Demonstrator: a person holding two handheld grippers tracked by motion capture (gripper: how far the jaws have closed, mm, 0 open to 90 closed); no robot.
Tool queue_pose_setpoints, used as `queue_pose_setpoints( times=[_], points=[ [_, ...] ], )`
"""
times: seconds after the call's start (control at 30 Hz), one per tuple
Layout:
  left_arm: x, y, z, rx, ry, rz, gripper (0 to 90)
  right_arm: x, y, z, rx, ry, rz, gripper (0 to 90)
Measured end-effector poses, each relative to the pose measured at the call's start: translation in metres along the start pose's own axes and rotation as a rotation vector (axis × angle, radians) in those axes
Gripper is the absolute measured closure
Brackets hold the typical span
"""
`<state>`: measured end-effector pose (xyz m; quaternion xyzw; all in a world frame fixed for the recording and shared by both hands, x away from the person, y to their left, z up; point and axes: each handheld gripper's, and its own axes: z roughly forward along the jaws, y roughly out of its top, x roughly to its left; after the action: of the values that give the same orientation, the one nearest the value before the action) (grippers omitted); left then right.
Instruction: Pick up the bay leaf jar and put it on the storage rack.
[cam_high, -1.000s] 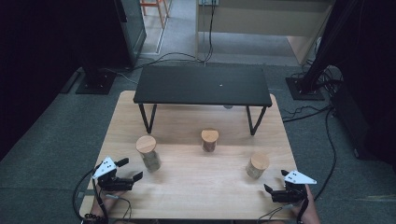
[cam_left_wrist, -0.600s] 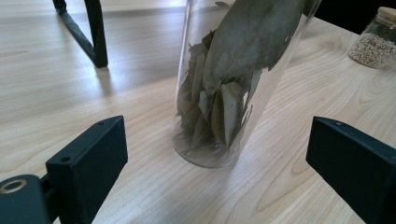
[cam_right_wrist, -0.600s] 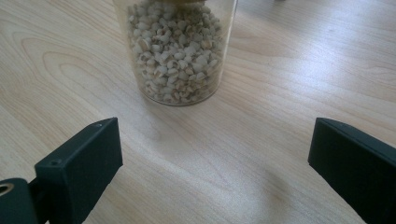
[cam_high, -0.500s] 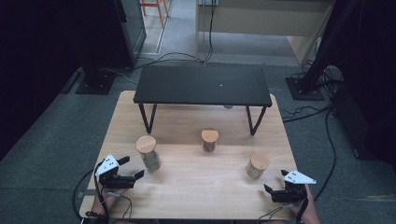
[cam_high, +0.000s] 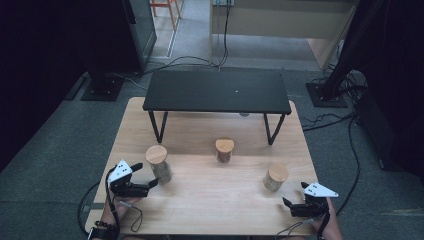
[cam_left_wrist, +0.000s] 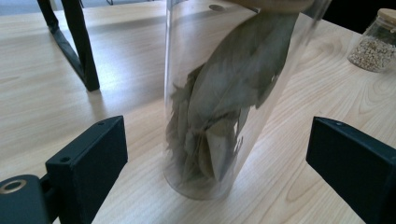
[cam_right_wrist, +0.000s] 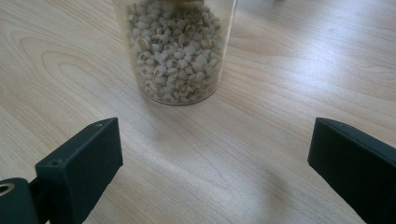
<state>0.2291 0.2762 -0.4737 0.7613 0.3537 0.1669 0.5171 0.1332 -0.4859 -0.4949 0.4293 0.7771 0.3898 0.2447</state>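
Observation:
Three wooden-lidded glass jars stand on the wooden table. The tall left jar holds dried leaves. My left gripper sits just beside it, jaws open. In the left gripper view the leaf jar stands between and slightly ahead of the black fingers, untouched. The short right jar holds pale grains. My right gripper rests near the front right edge, open and pointing at it. In the right gripper view the grain jar is well ahead of the fingers.
A third jar with dark contents stands mid-table. A low black bench spans the table's far half, its leg behind the leaf jar. Cables lie on the floor beyond. Bare wood lies between the jars and the front edge.
My left gripper has risen a little and edged toward the leaf jar. The right gripper and all jars are where they were.

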Motion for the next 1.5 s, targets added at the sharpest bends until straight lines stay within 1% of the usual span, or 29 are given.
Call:
queue_pose_setpoints(
  times=[0.2, 0.4, 0.47, 0.6, 0.9, 0.97, 1.13, 1.27, 1.3, 1.5],
  points=[
    [-0.003, 0.010, 0.005, 0.015, 0.002, 0.005, 5.4, 0.000, 0.000, 0.000, 0.000, 0.000, -0.001, 2.8],
    [-0.004, 0.014, 0.008, 0.028, -0.001, 0.014, 5.4, 0.000, 0.000, 0.000, -0.001, 0.002, -0.001, 2.9],
    [-0.004, 0.015, 0.009, 0.031, 0.006, 0.007, 5.4, 0.000, 0.000, 0.000, 0.000, 0.002, -0.001, 3.0],
    [-0.004, 0.018, 0.010, 0.032, 0.008, 0.009, 5.4, 0.000, 0.000, 0.000, 0.000, 0.002, 0.000, 3.0],
    [-0.007, 0.031, 0.014, 0.045, 0.008, 0.017, 5.5, 0.000, 0.000, 0.000, 0.001, 0.001, 0.000, 3.0],
    [-0.007, 0.036, 0.015, 0.057, 0.013, 0.018, 5.5, 0.000, 0.000, 0.000, 0.001, 0.001, 0.000, 3.0],
    [-0.007, 0.045, 0.018, 0.072, 0.001, 0.026, 5.5, 0.000, 0.000, 0.000, 0.000, 0.002, 0.000, 3.1],
    [-0.009, 0.054, 0.022, 0.099, 0.012, 0.027, 6.7, 0.000, 0.000, 0.000, 0.001, 0.003, 0.000, 3.1],
    [-0.009, 0.056, 0.024, 0.103, 0.009, 0.027, 6.7, 0.000, 0.000, 0.000, 0.001, 0.003, 0.000, 3.1],
    [-0.011, 0.069, 0.029, 0.124, 0.002, 0.047, 6.7, -0.001, 0.000, 0.000, 0.002, 0.005, -0.001, 3.1]
  ],
)
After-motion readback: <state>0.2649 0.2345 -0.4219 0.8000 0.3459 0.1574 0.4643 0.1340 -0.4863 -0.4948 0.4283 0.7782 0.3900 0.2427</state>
